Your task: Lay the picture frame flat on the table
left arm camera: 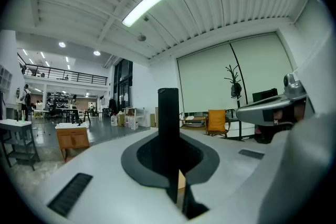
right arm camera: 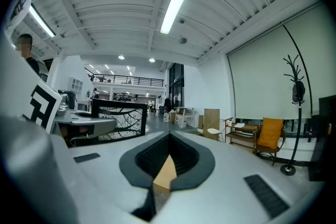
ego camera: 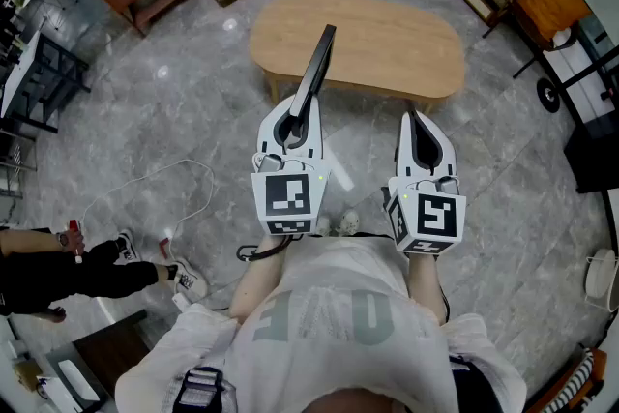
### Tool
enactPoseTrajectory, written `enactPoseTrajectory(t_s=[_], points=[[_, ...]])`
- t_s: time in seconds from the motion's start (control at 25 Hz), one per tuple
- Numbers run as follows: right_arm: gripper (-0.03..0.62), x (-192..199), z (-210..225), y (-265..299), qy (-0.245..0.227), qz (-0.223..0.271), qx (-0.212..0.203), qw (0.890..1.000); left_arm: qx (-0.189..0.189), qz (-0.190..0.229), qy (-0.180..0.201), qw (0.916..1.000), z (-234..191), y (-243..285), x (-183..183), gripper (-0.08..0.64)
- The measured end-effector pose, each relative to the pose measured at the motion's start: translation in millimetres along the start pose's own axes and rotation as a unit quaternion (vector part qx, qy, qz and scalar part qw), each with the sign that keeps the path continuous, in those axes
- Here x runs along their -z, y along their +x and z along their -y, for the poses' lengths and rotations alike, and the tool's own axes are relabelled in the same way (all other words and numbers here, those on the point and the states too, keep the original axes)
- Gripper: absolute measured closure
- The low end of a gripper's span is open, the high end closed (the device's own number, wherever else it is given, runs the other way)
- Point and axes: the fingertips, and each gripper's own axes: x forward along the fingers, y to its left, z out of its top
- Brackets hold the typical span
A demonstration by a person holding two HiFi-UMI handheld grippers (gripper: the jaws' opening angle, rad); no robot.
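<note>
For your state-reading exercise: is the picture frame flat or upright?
Upright: left tongs clamp the picture frame on edge, not laid on the table.

Ceiling tube lights (left arm camera: 152, 1) shine bright; fisheye bends the edges.

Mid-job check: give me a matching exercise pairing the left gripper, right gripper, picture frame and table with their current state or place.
1 left gripper
2 right gripper
3 picture frame
4 table

A oval, wooden, ahead of both grippers
B fingers together, nothing between them
C fingers shut on the frame
D upright in the air, not yet laid down

Pairs: 1-C, 2-B, 3-D, 4-A
</note>
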Motion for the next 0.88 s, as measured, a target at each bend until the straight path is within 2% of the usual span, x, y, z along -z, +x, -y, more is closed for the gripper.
enactPoseTrajectory(t_s=[0.6,0.88], points=[[0.586,8.5,7.9,4.9,0.001,-0.001,-0.011,1.0,-0.013,0.004,0.003,0.9999,1.4,3.3,1.2,0.541],[0.586,9.1,30.3,1.5,0.009,0.009,-0.022,1.0,-0.037,0.008,0.0,0.9993,5.3,9.1,-2.1,0.541]])
